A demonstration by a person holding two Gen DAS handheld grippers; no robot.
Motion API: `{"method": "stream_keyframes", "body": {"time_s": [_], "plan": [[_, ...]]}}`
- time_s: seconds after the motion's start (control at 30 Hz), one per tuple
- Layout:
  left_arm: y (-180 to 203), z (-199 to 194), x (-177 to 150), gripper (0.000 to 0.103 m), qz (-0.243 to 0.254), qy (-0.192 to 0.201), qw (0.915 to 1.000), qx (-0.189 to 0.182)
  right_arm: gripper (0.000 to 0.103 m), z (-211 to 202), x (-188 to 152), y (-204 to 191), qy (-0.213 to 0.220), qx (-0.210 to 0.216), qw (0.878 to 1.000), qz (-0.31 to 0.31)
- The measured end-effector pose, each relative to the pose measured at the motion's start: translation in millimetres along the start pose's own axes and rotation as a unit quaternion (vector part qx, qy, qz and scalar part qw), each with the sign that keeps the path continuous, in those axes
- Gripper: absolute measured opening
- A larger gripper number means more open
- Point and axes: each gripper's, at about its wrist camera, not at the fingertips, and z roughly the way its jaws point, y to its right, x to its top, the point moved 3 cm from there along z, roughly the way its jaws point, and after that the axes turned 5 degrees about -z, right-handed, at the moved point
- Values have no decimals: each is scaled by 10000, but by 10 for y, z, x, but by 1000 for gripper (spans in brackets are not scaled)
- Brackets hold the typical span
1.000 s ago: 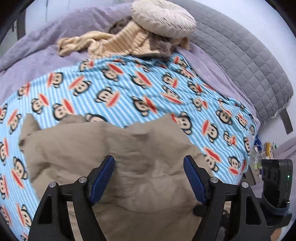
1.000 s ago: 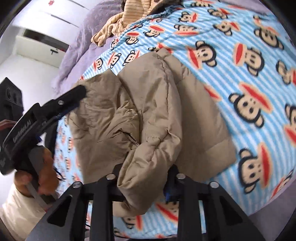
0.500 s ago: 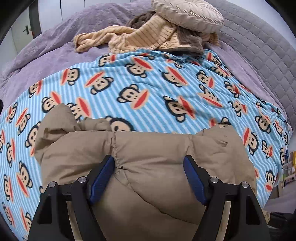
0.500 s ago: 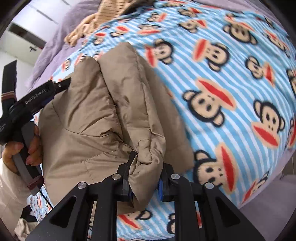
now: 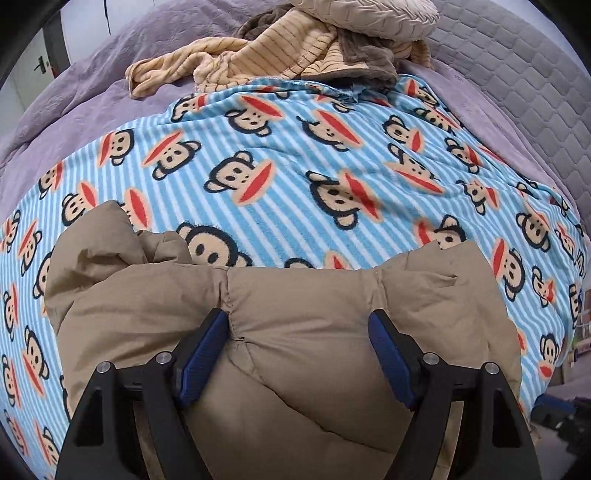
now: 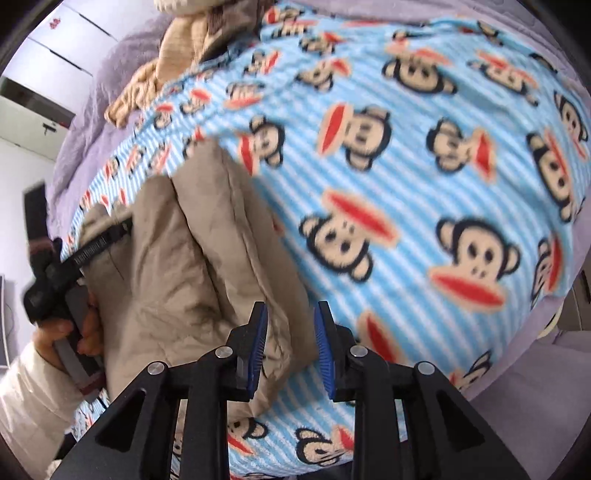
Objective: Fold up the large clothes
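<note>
1. Your left gripper (image 5: 297,345) hangs low over the tan padded jacket (image 5: 288,332), its blue-padded fingers (image 5: 201,350) spread wide apart with the puffy cloth bulging between them; whether the pads touch the cloth cannot be told.
2. Your right gripper (image 6: 290,345) has its fingers (image 6: 256,350) parted by a narrow gap and grips nothing; the jacket's (image 6: 192,266) near corner lies just under and beside the left pad.
3. The jacket lies bunched and partly folded on the monkey-print blanket (image 5: 295,166), near the bed's near edge, toward the left side in the right wrist view.
4. In that view your left hand (image 6: 70,332), in a pale sleeve, grips the left gripper's handle at the jacket's left side.
5. At the bed's far end, a striped beige garment (image 5: 236,62) and a round cushion (image 5: 369,18) lie piled on the purple bedspread (image 5: 92,96).
6. A grey quilted cover (image 5: 517,81) runs along the bed's right side.
</note>
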Motion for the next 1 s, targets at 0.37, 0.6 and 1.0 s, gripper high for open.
{"method": "stream_keyframes", "body": {"time_s": [0.37,0.6,1.0], "plan": [[13,8,-26,80,87,10,9997,234,29,491,-55,-679,-870,559,9860,-1309],[20,-199,-54,80,-148,-60,9990,429,28,754,-172,-625,-1335,730,9799,-1291],[-355,-890,-591,80,-898,-219,9935,670,28,1096,-115,-708,-1564,741,9735,-1492]]}}
